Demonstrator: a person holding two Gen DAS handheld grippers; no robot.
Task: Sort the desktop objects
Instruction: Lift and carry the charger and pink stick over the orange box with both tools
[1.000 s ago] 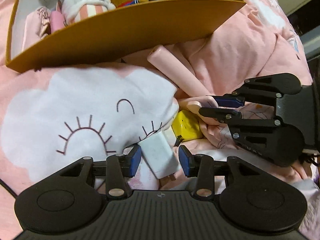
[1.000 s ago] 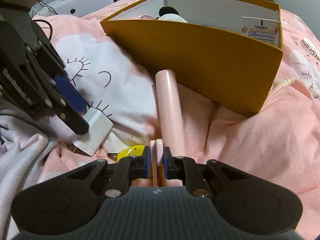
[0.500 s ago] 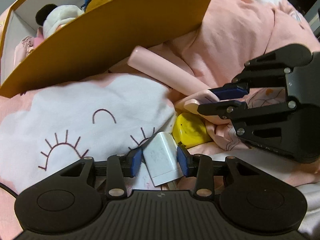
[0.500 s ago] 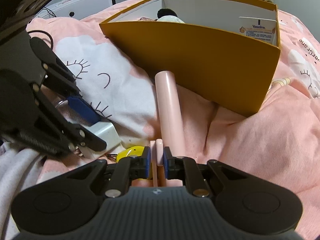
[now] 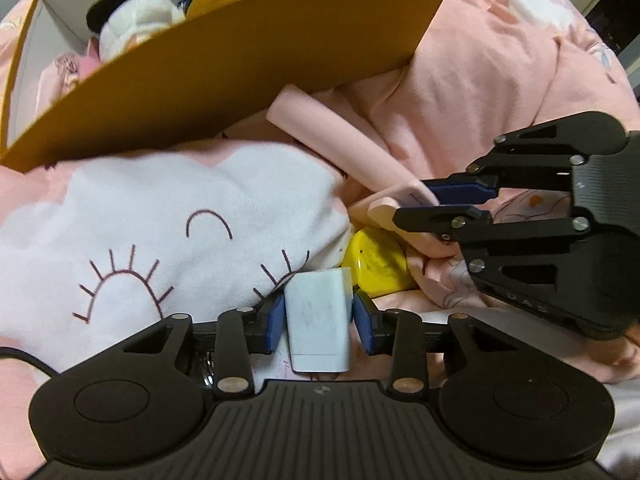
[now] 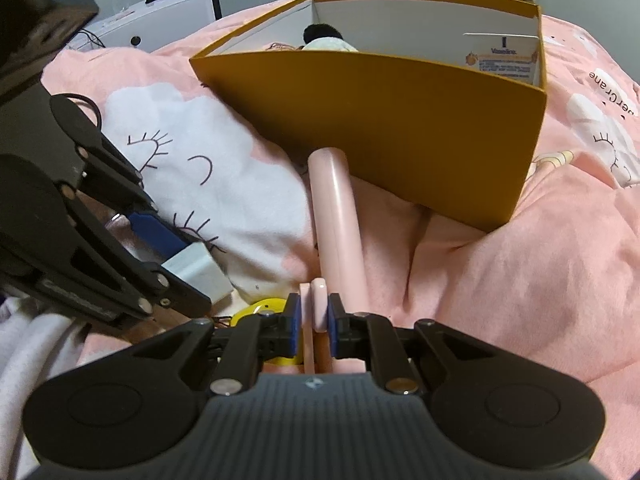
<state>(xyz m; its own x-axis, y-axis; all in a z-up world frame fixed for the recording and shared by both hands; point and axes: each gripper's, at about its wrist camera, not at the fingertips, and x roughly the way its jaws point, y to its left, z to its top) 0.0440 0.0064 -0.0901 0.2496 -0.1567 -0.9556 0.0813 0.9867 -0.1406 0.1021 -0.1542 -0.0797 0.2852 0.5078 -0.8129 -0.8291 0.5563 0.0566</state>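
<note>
Left gripper: pads bracket white charger block, nearly touching both sides, grip not quite sealed; block's long axis runs along fingers, lying on pink cloud-print bedding below orange box near wall.

Yellow round item: just right of block, ungripped.

Right gripper: clamped on flat end of pink tube-shaped item; tube's long axis points straight ahead at box wall, far end touching or just short. Judgement: lift over wall needed.

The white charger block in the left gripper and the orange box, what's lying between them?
In the left wrist view, only blanket lies between the white charger block and the orange box: its white cloud face patch, nothing else.
</note>
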